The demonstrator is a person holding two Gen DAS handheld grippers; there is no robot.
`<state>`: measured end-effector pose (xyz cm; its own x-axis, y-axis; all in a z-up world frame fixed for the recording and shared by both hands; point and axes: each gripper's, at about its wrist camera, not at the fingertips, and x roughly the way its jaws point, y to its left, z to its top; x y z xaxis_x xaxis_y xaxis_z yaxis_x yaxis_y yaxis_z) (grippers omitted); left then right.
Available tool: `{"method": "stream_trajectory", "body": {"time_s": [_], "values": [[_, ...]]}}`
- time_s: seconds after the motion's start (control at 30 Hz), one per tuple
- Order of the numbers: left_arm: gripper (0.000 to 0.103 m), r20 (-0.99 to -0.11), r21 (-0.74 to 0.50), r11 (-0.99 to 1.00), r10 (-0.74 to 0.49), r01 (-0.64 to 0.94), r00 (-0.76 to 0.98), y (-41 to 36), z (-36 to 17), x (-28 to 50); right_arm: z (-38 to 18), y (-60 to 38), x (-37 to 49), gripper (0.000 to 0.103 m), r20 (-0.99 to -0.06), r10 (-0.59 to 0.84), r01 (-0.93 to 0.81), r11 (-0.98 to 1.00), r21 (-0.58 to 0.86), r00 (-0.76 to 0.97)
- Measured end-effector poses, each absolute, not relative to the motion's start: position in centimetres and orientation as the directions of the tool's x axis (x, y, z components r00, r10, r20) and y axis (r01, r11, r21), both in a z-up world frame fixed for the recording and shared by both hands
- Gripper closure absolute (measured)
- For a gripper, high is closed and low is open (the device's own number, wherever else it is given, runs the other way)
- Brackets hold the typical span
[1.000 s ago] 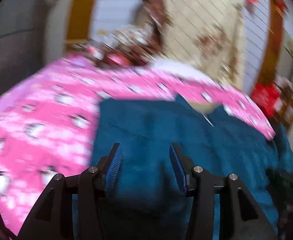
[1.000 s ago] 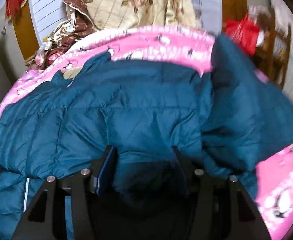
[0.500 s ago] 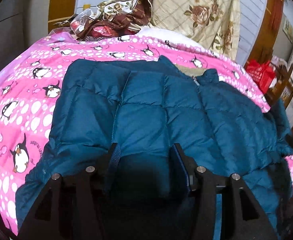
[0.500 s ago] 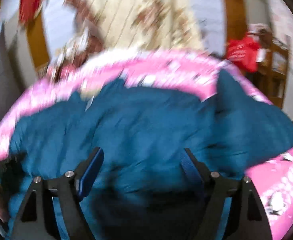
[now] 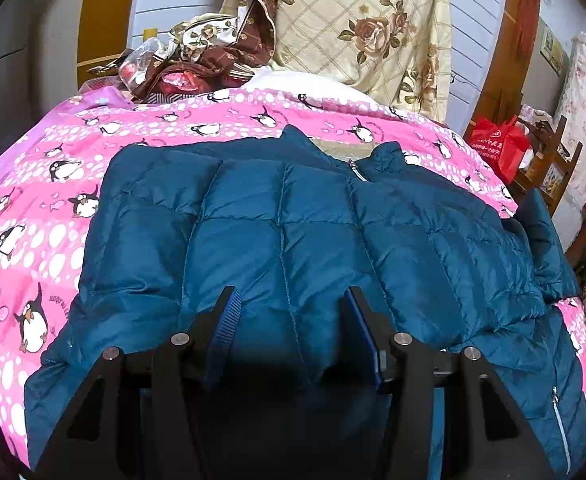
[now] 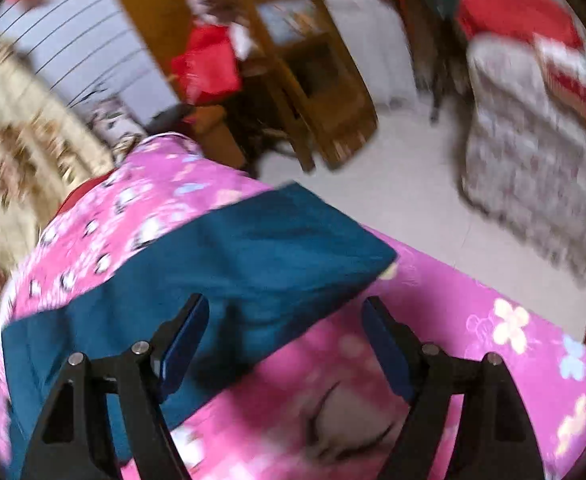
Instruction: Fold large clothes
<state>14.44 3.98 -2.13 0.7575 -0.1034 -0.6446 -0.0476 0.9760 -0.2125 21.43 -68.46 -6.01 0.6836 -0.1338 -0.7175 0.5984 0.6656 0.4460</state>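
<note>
Two views, and they differ sharply from a second ago: the right-wrist picture, which then looked across the whole blue jacket (image 5: 293, 248), now shows only one flat end of it (image 6: 213, 272) running from lower left to centre, with pink bedding (image 6: 473, 320) lower right and bare floor (image 6: 393, 184) beyond, all smeared by motion blur. The left-wrist picture was blurred then and is sharp now, with the jacket filling more of the frame, spread front-up over the pink penguin bedspread (image 5: 45, 208), collar and zip pull toward upper centre. The right gripper (image 6: 285, 316) has just been opening; its jaws stand wide, hanging over the jacket's edge and the bedding, and the pads do not appear to press on anything. The left gripper (image 5: 291, 312) has opened a little and sits partly open low over the jacket's middle, with quilted fabric between the pads; shadow hides whether they pinch it, so I cannot tell. The jacket's lower hem is cut off behind the left gripper's black frame. In the upper right of the left view a red bag (image 5: 501, 148) sits beside a wooden chair (image 5: 553, 160); in the right view the same furniture is too blurred to read. Both grippers tilt downward toward the bed.
</note>
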Motion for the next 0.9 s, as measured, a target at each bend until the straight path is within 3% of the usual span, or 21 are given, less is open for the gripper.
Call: {"method": "stream_trajectory", "body": {"time_s": [0.1,0.2,0.43,0.53,0.57,0.6,0.73,0.9], "values": [[0.078,-0.653,-0.215,0.975,-0.104,-0.052,0.75,4.0,-2.5,14.6,-8.9,-71.0,21.6,0.02,-0.673,0.014,0.545,0.575,0.611,0.74],[0.078,-0.658,-0.212,0.975,-0.098,-0.059,0.746,4.0,-2.7,14.8,-10.2,-71.4,22.8,0.018,-0.603,0.066,0.473,0.555,0.684,0.795],[0.078,-0.672,-0.202,0.977,-0.092,-0.062,0.735,3.9,-3.3,15.1,-10.7,-70.6,25.3,0.019,-0.562,0.017,0.436,0.612,0.659,0.827],[0.078,-0.675,-0.212,0.975,-0.098,-0.065,0.731,4.0,-3.4,15.2,-9.9,-70.4,25.4,0.039,-0.622,-0.032,0.485,0.659,0.575,0.782],[0.078,-0.675,-0.213,0.975,-0.098,-0.067,0.731,4.1,-3.4,15.2,-10.0,-70.5,25.4,0.068,-0.628,-0.037,0.494,0.655,0.572,0.777],[0.078,-0.675,-0.213,0.975,-0.097,-0.067,0.731,4.0,-3.4,15.2,-10.6,-70.7,25.5,0.087,-0.624,0.014,0.473,0.638,0.607,0.781],[0.077,-0.671,-0.212,0.975,-0.092,-0.071,0.736,4.1,-3.2,15.1,-8.4,-69.2,24.4,0.093,-0.594,-0.075,0.46,0.712,0.531,0.801],[0.077,-0.66,-0.201,0.974,-0.058,-0.101,0.749,4.7,-2.5,14.5,-2.6,-63.5,21.8,0.093,-0.532,-0.236,0.45,0.834,0.318,0.813]]}}
